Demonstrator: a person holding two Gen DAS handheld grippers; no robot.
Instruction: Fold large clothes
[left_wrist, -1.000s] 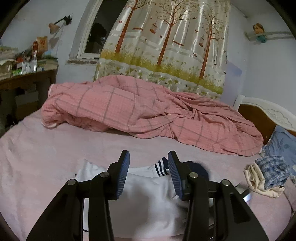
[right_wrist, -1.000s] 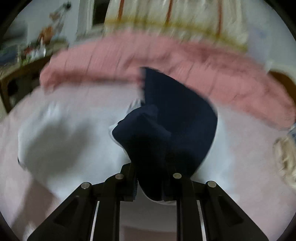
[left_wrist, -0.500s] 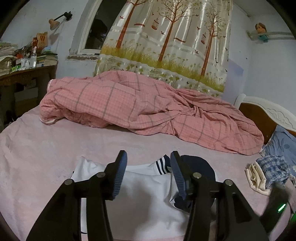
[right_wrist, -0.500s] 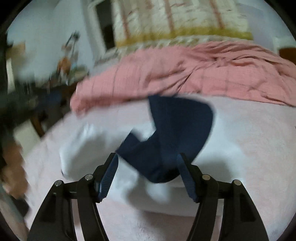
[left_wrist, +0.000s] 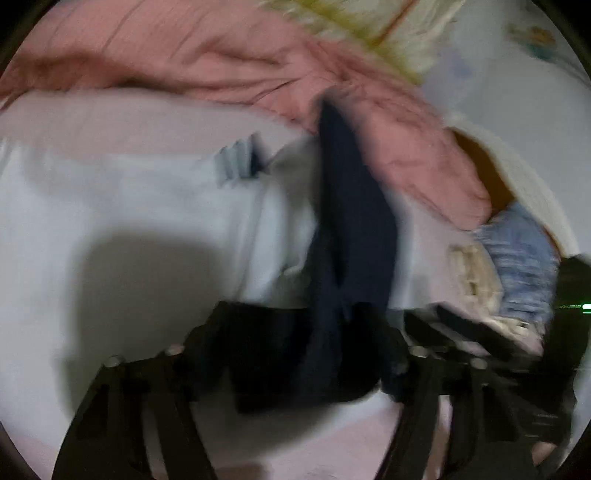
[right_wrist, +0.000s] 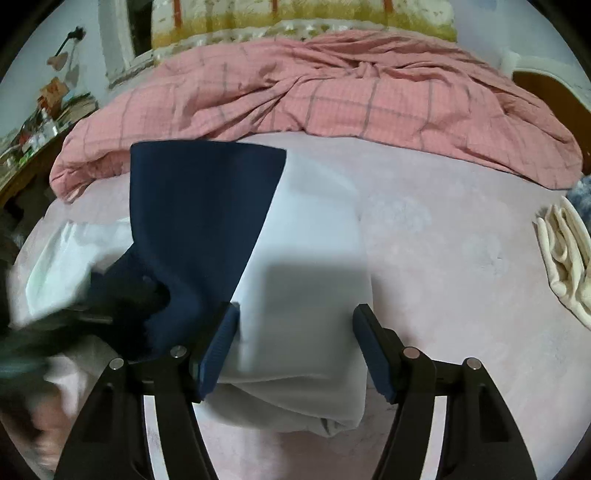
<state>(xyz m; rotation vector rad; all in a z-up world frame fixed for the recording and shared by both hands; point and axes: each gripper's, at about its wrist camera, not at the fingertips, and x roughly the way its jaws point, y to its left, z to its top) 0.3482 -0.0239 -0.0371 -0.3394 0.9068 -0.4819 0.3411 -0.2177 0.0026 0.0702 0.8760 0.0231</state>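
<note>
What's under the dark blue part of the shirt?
The navy panel lies on top of the white part of the garment, which rests on the pink bedsheet. What is directly beneath the navy cloth is covered.

A rumpled pink checked quilt (right_wrist: 332, 96) lies before a tree-printed curtain (right_wrist: 295, 14).

Nothing here can be read. The white and navy garment (right_wrist: 295, 258) on the bed shows no lettering, only blurred stripes at its collar in the left wrist view. The boxes and bottles on the far bench (right_wrist: 44, 122) are too small and soft to make out.
</note>
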